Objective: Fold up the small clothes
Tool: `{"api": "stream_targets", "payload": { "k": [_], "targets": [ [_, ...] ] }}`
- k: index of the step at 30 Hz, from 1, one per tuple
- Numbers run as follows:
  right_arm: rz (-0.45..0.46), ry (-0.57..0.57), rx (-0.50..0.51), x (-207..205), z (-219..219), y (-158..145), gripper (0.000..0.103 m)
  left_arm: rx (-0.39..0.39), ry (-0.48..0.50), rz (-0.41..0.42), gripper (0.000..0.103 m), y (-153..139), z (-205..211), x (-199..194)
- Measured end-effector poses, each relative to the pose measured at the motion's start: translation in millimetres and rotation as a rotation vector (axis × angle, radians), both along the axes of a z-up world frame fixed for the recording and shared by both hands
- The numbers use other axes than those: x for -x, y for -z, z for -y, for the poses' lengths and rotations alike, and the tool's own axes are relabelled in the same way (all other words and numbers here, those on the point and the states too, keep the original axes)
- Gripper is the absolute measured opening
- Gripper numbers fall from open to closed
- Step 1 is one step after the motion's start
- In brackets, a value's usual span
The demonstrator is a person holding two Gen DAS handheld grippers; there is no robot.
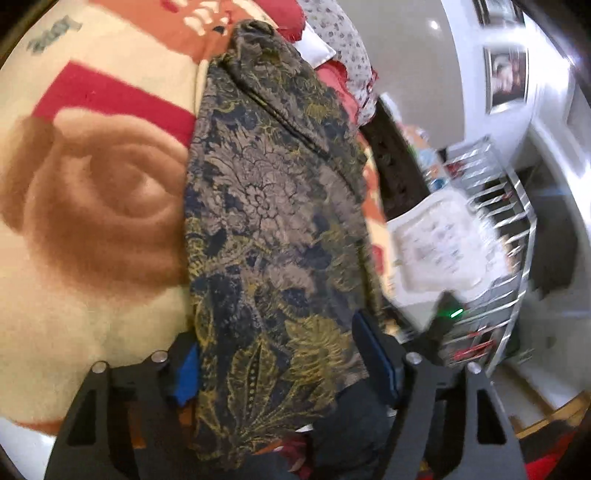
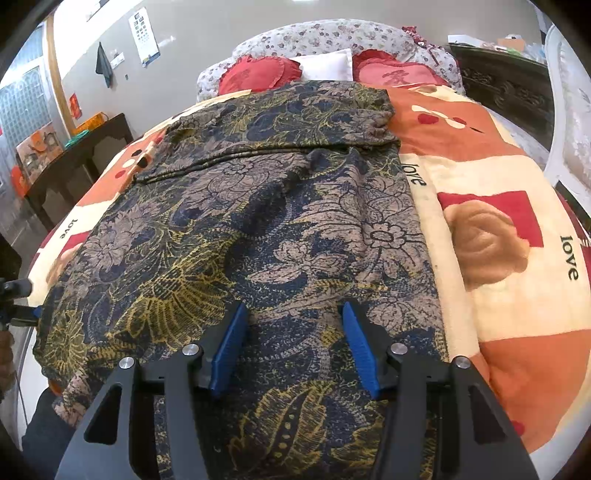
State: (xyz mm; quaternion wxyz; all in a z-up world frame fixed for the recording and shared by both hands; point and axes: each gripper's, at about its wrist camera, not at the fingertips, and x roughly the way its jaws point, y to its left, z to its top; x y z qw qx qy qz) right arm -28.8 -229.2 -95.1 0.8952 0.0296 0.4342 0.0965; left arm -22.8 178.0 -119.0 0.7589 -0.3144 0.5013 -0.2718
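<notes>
Both sets of jaws stand parted, and I start with my right gripper (image 2: pixel 293 332) at the bottom centre of its view: its two blue pads (image 2: pixel 231 345) sit apart above a dark floral garment (image 2: pixel 240 229), nothing clamped between them. That garment — navy, grey and mustard, with large flower and leaf prints — spreads across the middle of the frame, lying on a bed blanket (image 2: pixel 491 236) of cream, orange and red patches printed with the word "love". A folded-over part runs across its upper portion. Two red heart cushions (image 2: pixel 258 75) rest at the top of the frame, against a flowered pillow (image 2: pixel 332 35).

My left gripper (image 1: pixel 282 363) appears at the bottom of its own view, which is tilted and partly blurred. Here the same garment runs as a long band from the top centre down between the two fingers. The cloth covers most of the left blue pad (image 1: pixel 186 376), while the right pad stands clear of it; I cannot tell whether the cloth is pinched. Cream blanket with a brown rose fills the left of that frame — a dark wooden cabinet (image 1: pixel 395 162) shows on the right.
</notes>
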Motion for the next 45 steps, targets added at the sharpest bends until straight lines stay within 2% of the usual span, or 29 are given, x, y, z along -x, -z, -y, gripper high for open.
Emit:
{"api": "stream_targets", "payload": {
  "k": [2,4,7,9,14,16,17,18,21,28,30,31,33,35,36,37,38,39,42,45],
  "targets": [
    [-0.015,0.008,-0.01,6,9,-13,0.056,-0.173,-0.01,0.041,0.05,-7,12,10],
    [0.01,0.021,-0.016,21,23,-27,0.056,-0.231,-0.02,0.069,0.048,-8,17,18],
    [0.025,0.037,-0.031,41,44,-38,0.056,-0.235,-0.07,0.095,0.052,-6,19,29],
    [0.021,0.054,-0.078,57,62,-36,0.056,-0.202,-0.09,0.113,0.061,-3,18,35],
    [0.001,0.075,-0.175,71,83,-15,0.056,-0.203,-0.099,0.118,0.061,-4,20,37],
    [0.008,0.07,-0.213,70,85,-9,0.056,-0.234,-0.11,0.113,0.049,-6,23,34],
    [0.01,0.06,-0.234,69,86,-7,0.056,-0.263,-0.123,0.105,0.028,-6,23,34],
    [0.009,0.036,-0.265,68,85,-4,0.054,-0.284,-0.142,0.089,0.015,-5,20,34],
    [-0.014,-0.012,-0.29,67,81,4,0.05,-0.255,-0.182,0.073,0.007,-3,11,36],
    [-0.076,0.036,-0.365,74,102,25,0.044,-0.266,-0.175,0.087,0.006,-7,11,38],
    [-0.105,0.025,-0.422,74,105,31,0.044,-0.27,-0.169,0.081,0.01,-4,13,36],
    [-0.117,0.02,-0.441,74,105,34,0.038,-0.267,-0.169,0.077,0.011,-3,14,36],
    [-0.134,0.002,-0.481,72,104,38,0.028,-0.251,-0.166,0.07,0.02,-1,14,35],
    [-0.147,-0.015,-0.502,73,102,37,0.019,-0.251,-0.164,0.076,0.022,-2,15,36],
    [-0.146,-0.025,-0.508,74,102,36,0.009,-0.253,-0.167,0.077,0.021,-3,15,37],
    [-0.137,-0.025,-0.502,77,103,33,0.009,-0.253,-0.168,0.077,0.02,-3,14,38],
    [-0.119,-0.025,-0.492,79,103,27,0.009,-0.257,-0.173,0.078,0.01,-5,13,39],
    [-0.094,-0.029,-0.49,82,106,19,0.009,-0.261,-0.18,0.08,0.007,-6,11,40],
    [-0.034,-0.03,-0.505,87,115,-1,0.009,-0.253,-0.2,0.105,0.006,-12,4,42],
    [-0.009,0.0,-0.498,81,121,-4,0.009,-0.252,-0.215,0.107,0.006,-12,1,39]
  ]
}}
